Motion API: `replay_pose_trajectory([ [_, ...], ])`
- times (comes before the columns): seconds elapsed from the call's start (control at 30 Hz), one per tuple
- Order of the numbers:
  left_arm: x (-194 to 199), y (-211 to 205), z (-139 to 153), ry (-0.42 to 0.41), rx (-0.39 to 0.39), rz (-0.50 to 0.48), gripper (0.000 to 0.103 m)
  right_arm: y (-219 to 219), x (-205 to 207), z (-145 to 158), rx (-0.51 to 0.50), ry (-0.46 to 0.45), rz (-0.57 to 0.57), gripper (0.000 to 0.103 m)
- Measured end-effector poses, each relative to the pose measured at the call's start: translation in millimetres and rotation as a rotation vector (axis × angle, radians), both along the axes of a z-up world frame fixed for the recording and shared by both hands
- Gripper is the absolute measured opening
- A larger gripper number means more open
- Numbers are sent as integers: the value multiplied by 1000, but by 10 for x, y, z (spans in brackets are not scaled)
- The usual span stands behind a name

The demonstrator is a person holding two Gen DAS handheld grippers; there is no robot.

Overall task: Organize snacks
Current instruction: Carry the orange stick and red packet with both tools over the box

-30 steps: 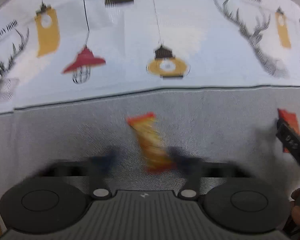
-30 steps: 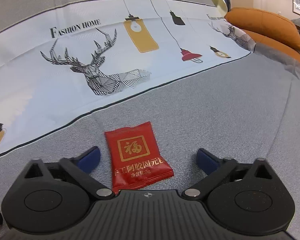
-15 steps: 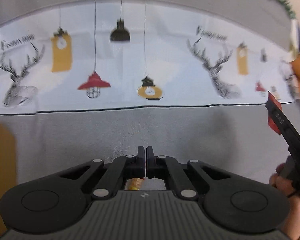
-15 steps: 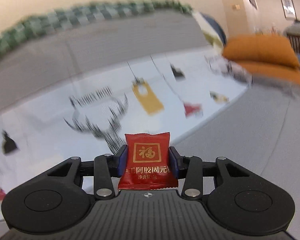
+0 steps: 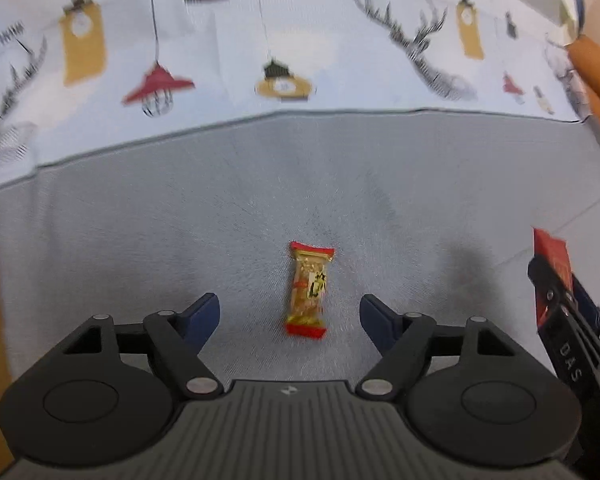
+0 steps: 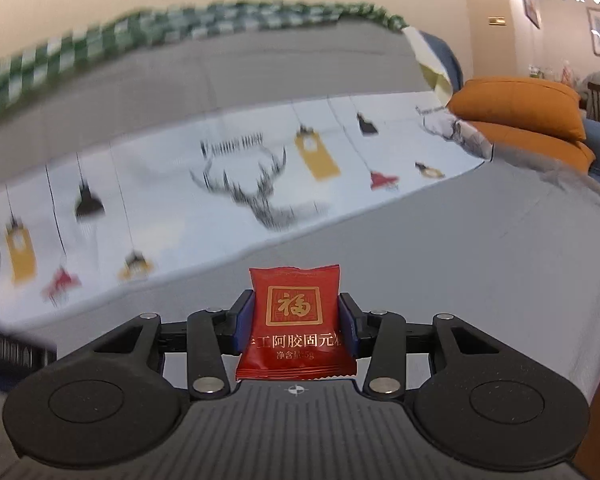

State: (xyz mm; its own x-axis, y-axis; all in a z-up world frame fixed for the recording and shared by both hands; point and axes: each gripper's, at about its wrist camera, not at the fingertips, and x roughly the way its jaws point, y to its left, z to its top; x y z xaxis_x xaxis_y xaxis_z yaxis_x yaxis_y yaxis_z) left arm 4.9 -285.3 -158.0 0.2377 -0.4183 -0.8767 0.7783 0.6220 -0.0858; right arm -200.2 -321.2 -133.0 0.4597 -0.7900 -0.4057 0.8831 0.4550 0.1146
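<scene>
A: Item one, yellow bar (image 5: 308, 288). Location?

B: Flat on the grey bedcover (image 5: 140, 240), lengthwise, in the gap ahead of the left hand-held gripper (image 5: 290, 312). The jaws have just been opening and now stand wide; neither blue pad touches the bar. Status: set down, released.

A: Item two, red packet (image 6: 296, 316).

B: Clamped between the pads of the right hand-held gripper (image 6: 296, 324), upright, gold square facing the camera. Jaws partly closed to the packet's width, gripping both side edges. It is off the bedcover, carried in the air. The left view shows the same packet (image 5: 552, 256) at its right edge, well apart from the bar.

A: Destination?

B: Not listed. No box, tray or bowl is visible in either view; only the bedcover, its printed white band (image 6: 220, 184) and orange cushions (image 6: 516, 104) beyond.

A: Progress estimate?

B: Partial. One snack looks placed, one is in transit. Judging by that, the packet probably goes down near the bar. Whether more snacks remain, I cannot tell; none other shows.
</scene>
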Motion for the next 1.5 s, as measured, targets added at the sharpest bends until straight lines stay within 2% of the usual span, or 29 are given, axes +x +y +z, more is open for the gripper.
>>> replay_pose_trajectory([
  [0.1, 123, -205, -253, 40, 58, 17, 80, -254, 62, -176, 98, 18, -7, 45],
  [0.13, 110, -235, -251, 5, 48, 13, 78, -316, 78, -219, 117, 23, -20, 45],
  [0.17, 76, -269, -233, -29, 33, -18, 71, -374, 78, -253, 132, 22, -36, 45],
  [0.2, 47, -277, -229, -54, 34, -41, 38, -429, 74, -286, 144, 20, -49, 45],
  [0.23, 26, -275, -206, -84, 36, -51, 18, -476, 78, -317, 162, 27, -55, 45],
  [0.33, 54, -152, -136, -64, 10, -18, 17, -548, 46, -378, 228, 0, -74, 46],
  [0.43, -34, 120, 109, -61, -30, 6, 17, -511, 55, -359, 213, -17, -72, 46],
  [0.53, -232, 579, 487, -60, -93, -12, 17, -395, 38, -325, 194, -42, -79, 45],
  [0.63, -473, 1169, 823, -124, -119, -37, 17, -225, -50, -236, 299, -98, -110, 45],
  [0.7, -634, 1565, 986, -159, -118, -39, 17, 37, -106, -46, 334, -138, -40, 45],
  [0.87, -968, 2564, 1301, -192, -109, -2, 17, 1177, -468, 599, 298, -180, 198, 45],
  [1.1, -1300, 3841, 1532, -209, -106, 134, 17, 2527, -784, 1134, 243, -135, 468, 45],
  [1.37, -1602, 4631, 1688, -232, -136, 302, 17, 3194, -949, 1585, 127, -131, 599, 45],
  [1.5, -1732, 4900, 1746, -234, -163, 356, 17, 3495, -966, 1665, 76, -120, 688, 45],
])
